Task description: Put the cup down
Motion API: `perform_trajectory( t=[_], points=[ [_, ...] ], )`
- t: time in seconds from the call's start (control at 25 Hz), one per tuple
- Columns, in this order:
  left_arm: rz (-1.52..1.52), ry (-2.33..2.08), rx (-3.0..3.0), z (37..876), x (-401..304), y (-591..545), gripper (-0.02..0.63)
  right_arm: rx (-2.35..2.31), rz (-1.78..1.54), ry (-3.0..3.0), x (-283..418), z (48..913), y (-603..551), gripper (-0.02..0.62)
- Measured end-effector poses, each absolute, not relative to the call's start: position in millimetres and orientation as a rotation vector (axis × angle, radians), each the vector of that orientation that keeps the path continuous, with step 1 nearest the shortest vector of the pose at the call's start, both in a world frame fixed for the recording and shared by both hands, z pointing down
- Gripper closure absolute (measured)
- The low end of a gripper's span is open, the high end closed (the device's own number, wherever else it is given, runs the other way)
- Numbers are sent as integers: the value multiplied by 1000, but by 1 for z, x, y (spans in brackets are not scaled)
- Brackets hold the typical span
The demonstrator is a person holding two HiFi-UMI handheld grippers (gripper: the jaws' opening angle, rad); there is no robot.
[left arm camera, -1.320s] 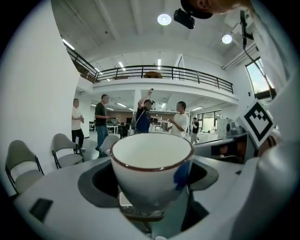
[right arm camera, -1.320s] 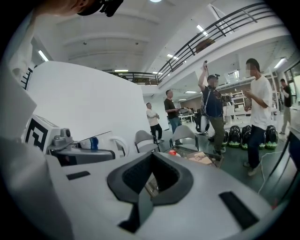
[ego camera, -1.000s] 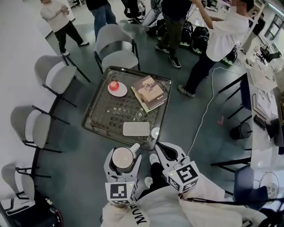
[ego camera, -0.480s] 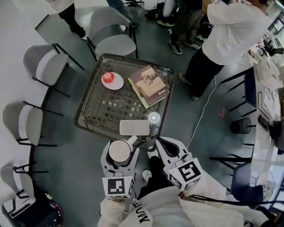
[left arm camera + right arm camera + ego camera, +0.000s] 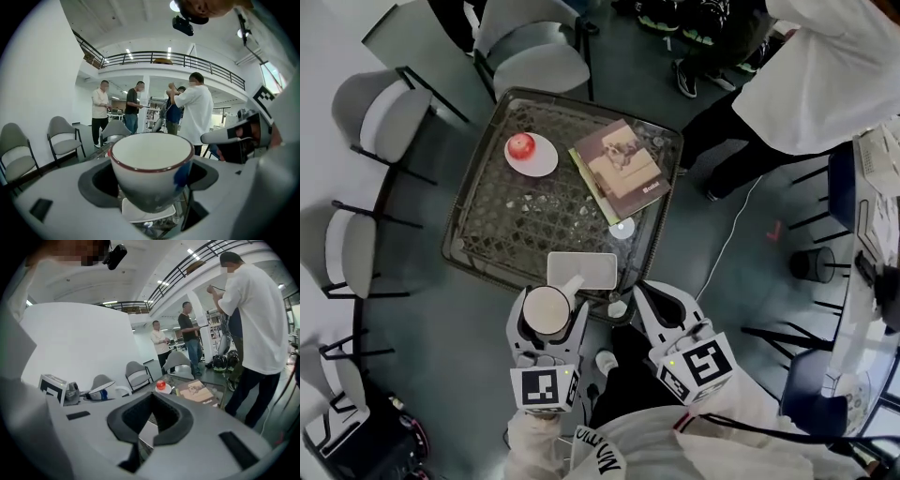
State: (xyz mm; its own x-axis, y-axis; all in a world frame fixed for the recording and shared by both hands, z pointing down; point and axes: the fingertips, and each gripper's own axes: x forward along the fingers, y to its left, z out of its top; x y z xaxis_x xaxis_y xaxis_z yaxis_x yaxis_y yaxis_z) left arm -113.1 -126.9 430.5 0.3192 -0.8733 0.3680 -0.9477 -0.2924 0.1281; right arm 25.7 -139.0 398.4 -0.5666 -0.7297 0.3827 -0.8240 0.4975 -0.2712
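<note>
A white cup [image 5: 547, 312] with a dark red rim and a blue mark hangs upright at the near edge of the glass table [image 5: 487, 230]. My left gripper [image 5: 548, 298] is shut on the cup, one jaw on each side, and the cup's handle points toward a white rectangular tray [image 5: 581, 270]. In the left gripper view the cup [image 5: 151, 164] fills the middle, held by my left gripper [image 5: 150, 187], with the tray [image 5: 147, 211] just below and beyond it. My right gripper [image 5: 645, 292] hovers beside the table's near right corner, shut and empty [image 5: 151, 420].
On the table lie a plate [image 5: 542, 161] with a red apple [image 5: 522, 145], a stack of books [image 5: 621, 171] and a small white disc [image 5: 622, 229]. Grey chairs [image 5: 380, 117] line the left and far sides. A person in white [image 5: 834, 66] stands at the far right.
The view has moved in toward the table. My left gripper has carried the cup forward to the near edge beside the tray. The right gripper has come along with it, still shut.
</note>
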Motion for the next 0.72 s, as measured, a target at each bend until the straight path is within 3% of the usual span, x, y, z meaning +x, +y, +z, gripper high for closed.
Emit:
perform_trajectory(
  t=[0.72],
  points=[
    [401,-1720,2185,530,-127,-166,194,1301,748,-2462,23,496,-165,589]
  ],
)
